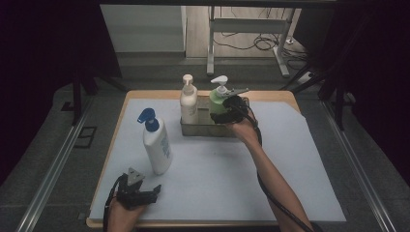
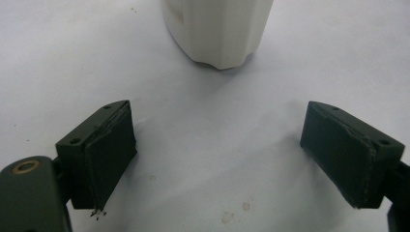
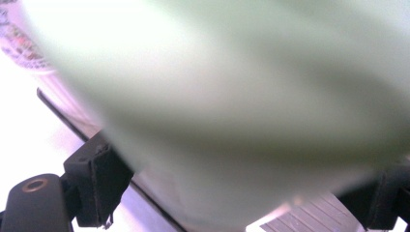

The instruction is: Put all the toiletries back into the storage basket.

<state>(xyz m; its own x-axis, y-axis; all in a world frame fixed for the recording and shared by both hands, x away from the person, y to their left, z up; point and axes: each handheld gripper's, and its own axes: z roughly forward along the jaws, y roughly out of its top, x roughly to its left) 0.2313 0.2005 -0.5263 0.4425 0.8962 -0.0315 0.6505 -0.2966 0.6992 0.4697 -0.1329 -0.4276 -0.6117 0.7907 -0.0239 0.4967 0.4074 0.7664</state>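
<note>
A pale green pump bottle [image 1: 215, 102] stands at the right end of a metal tray [image 1: 205, 130] at the back of the table. My right gripper [image 1: 227, 111] reaches it from the right, and its jaws are closed on the bottle's body. In the right gripper view the green bottle [image 3: 232, 96] is a close blur spanning the space between both black jaws of the right gripper [image 3: 241, 193]. My left gripper [image 1: 147, 189] rests near the table's front left edge. The left gripper [image 2: 217, 159] is open and empty, pointing at the base of a white bottle [image 2: 217, 29].
A cream-white pump bottle [image 1: 188, 102] stands in the tray's left end, beside the green one. The white bottle with a blue pump [image 1: 157, 144] stands on the white sheet [image 1: 270, 159] between the tray and my left hand. Dark floor surrounds the table.
</note>
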